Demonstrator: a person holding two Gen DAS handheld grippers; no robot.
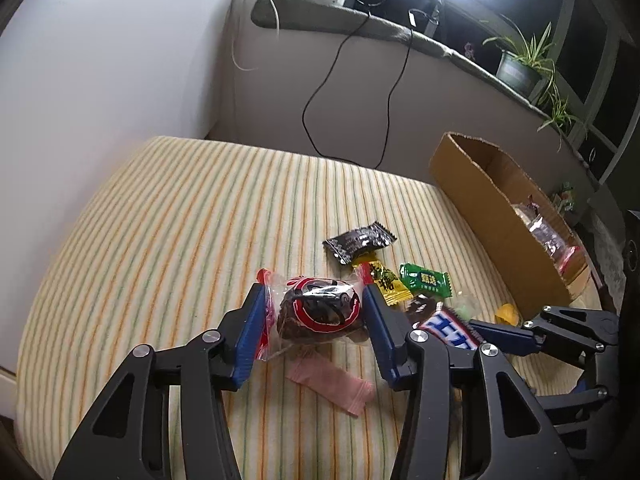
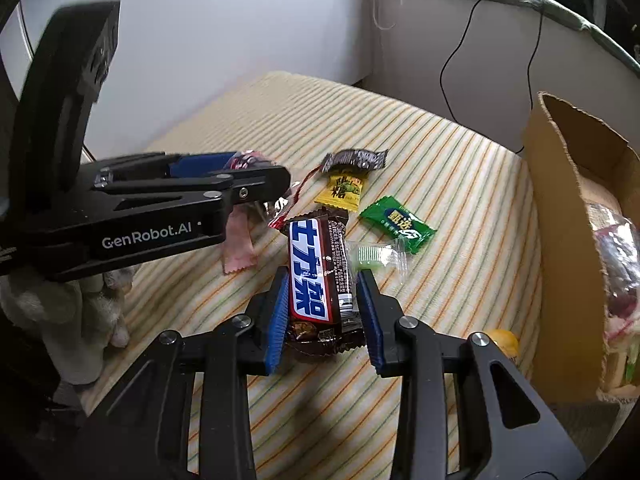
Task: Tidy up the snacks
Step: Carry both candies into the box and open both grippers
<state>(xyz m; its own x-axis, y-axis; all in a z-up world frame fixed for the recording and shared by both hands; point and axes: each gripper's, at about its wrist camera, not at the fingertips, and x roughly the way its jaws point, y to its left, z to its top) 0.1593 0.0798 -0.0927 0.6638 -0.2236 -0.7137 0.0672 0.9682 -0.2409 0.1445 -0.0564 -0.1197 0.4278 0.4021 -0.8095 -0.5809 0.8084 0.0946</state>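
My left gripper [image 1: 314, 300] is shut on a clear-wrapped brown cake with a red and black label [image 1: 318, 314], held just above the striped cloth. My right gripper [image 2: 322, 280] is shut on a brown Snickers bar [image 2: 316, 276] with a blue and white logo; it also shows in the left wrist view [image 1: 446, 326]. On the cloth lie a black wrapper [image 1: 360, 242], a yellow candy [image 1: 384, 282], a green candy [image 1: 426, 282] and a clear-wrapped green candy [image 2: 372, 258]. A pink wrapper [image 1: 332, 386] lies under the left gripper.
A long open cardboard box [image 1: 492, 224] stands at the right and holds several wrapped snacks. A small yellow item [image 2: 504, 340] lies by the box's near end. A striped cloth [image 1: 160, 240] covers the surface. Walls, a ledge with cables and plants lie behind.
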